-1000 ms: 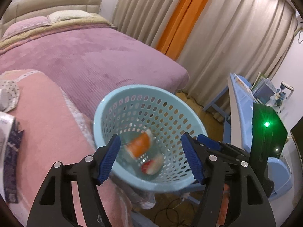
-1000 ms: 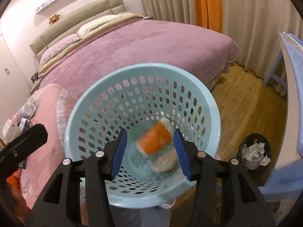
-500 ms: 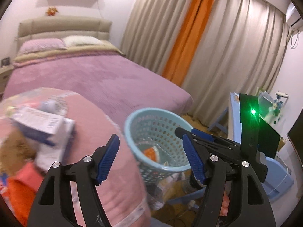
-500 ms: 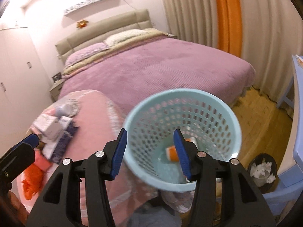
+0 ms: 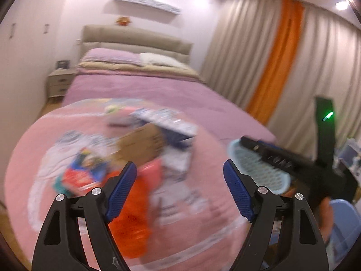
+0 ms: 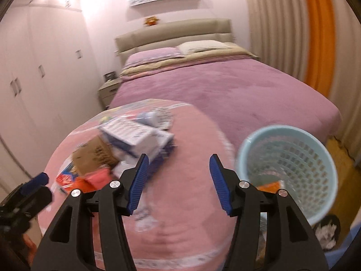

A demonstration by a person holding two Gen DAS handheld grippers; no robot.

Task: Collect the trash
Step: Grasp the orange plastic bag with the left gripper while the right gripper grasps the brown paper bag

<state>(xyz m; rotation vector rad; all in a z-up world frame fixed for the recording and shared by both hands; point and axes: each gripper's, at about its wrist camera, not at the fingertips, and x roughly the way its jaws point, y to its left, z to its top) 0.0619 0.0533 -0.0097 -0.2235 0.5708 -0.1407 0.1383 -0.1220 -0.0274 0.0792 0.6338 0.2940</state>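
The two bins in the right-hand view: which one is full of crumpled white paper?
The small black bin on the floor at the lower right holds the white paper. The light blue perforated basket above it shows only something orange inside.

Right gripper [image 6: 179, 180], blue-padded jaws apart, nothing between them; below it a round pink-covered table [image 6: 191, 140]; blurred pile of cardboard and white boxes [image 6: 126, 142] at left; perforated pale-blue plastic basket [image 6: 286, 155] at right, orange item [image 6: 268, 186] inside.

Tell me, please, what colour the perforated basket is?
Light blue basket; the right wrist view shows it best.
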